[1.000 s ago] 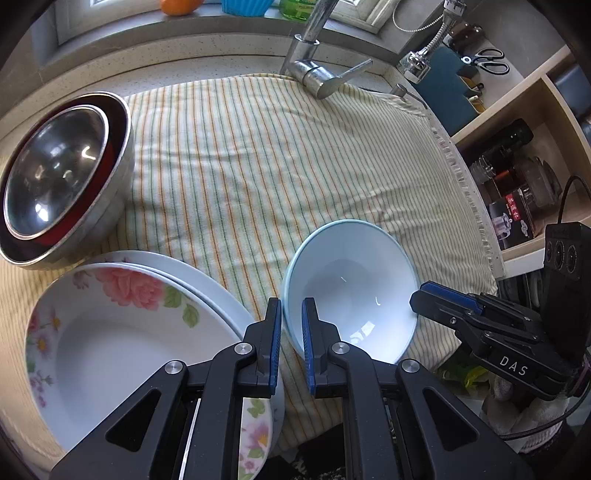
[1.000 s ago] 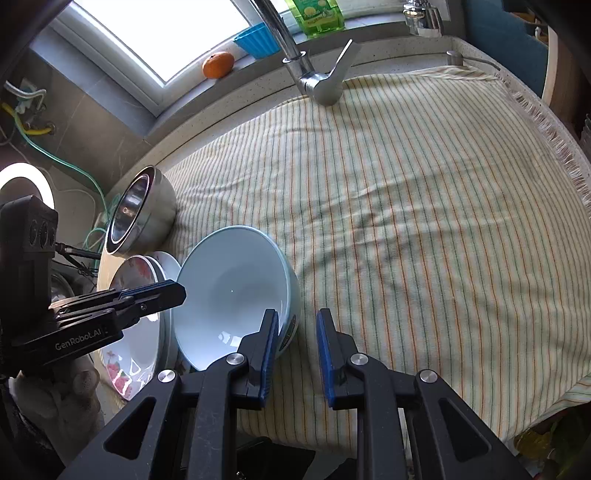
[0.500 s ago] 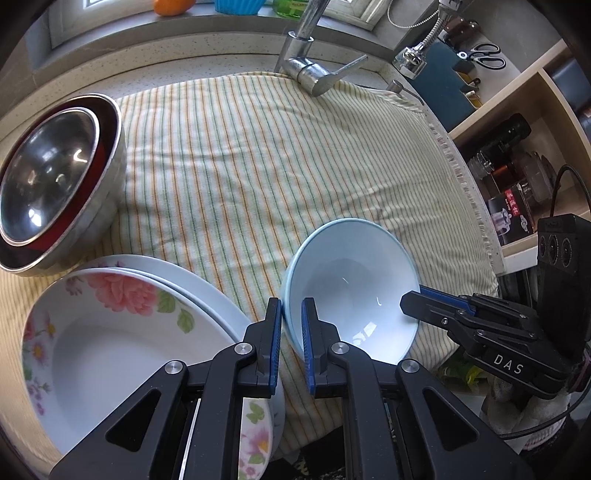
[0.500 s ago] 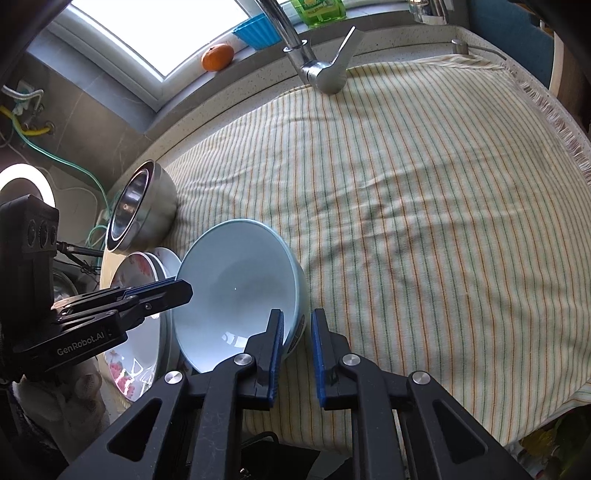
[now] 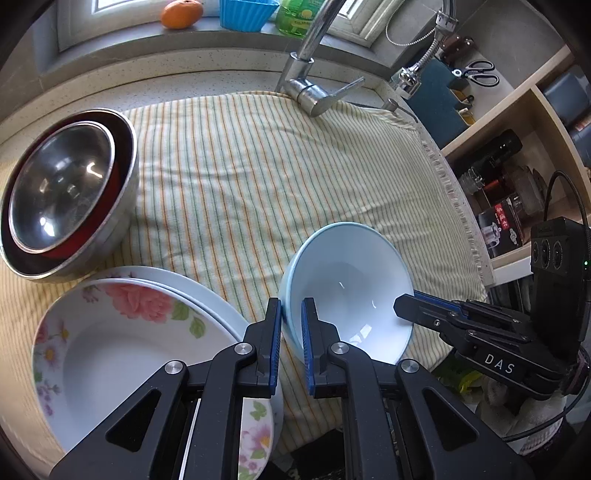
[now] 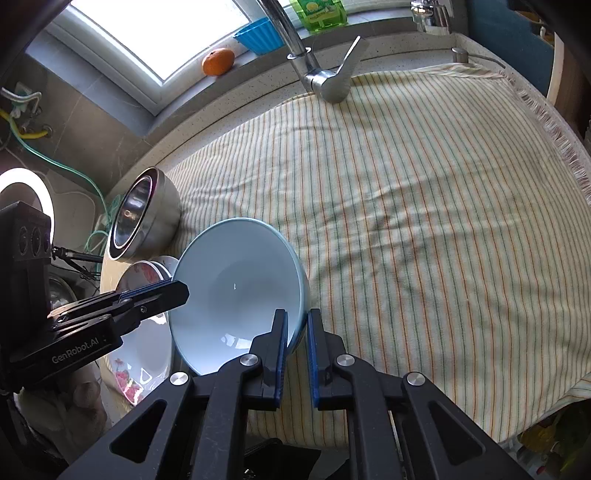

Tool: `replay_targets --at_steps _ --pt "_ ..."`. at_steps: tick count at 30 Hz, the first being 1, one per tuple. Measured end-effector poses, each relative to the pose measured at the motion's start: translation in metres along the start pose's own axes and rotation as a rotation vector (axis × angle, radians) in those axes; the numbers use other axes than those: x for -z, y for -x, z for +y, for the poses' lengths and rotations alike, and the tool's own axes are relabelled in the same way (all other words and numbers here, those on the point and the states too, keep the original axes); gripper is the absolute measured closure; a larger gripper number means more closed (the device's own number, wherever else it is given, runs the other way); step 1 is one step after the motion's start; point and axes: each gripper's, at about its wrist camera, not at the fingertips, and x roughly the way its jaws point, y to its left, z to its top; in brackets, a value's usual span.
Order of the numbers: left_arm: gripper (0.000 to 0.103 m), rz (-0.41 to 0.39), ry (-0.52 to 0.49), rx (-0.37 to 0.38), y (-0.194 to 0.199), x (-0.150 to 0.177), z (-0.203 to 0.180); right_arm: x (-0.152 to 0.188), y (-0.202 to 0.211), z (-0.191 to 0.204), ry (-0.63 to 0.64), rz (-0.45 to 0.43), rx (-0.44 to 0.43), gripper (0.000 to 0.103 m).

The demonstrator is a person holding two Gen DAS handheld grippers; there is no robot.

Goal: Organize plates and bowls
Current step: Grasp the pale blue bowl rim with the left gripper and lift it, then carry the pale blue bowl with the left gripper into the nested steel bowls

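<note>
- Both tongs pinch one pale blue bowl [image 5: 347,291] by opposite sides of its rim: left tongs [image 5: 291,314] clamp the near-left edge, right tongs [image 6: 296,325] have just closed onto the other edge.
- This bowl is tilted over the front of the striped cloth [image 5: 258,177] covering the table.
- Just left lie two stacked floral plates [image 5: 110,339].
- Farther back, three nested bowls [image 5: 70,192]: steel inside red inside steel.
- On the sill: one orange [image 5: 181,13], one blue cup [image 5: 247,13].
</note>
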Motion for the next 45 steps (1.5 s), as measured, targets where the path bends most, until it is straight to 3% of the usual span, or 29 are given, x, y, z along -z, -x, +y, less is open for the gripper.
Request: replay_targets --at_steps 13,27,45 --pt "0.094 -0.086 0.072 0.023 0.034 -0.01 0.03 -0.03 0.01 0.049 0.106 -0.026 -0.002 0.093" --pt "0.094 -0.195 0.153 -0.005 0.076 -0.021 0.082 -0.071 0.003 0.119 0.244 -0.062 -0.024 0.093" --pt "0.094 -0.225 0.269 -0.069 0.09 -0.037 0.163 -0.105 -0.06 0.187 0.349 -0.028 -0.026 0.094"
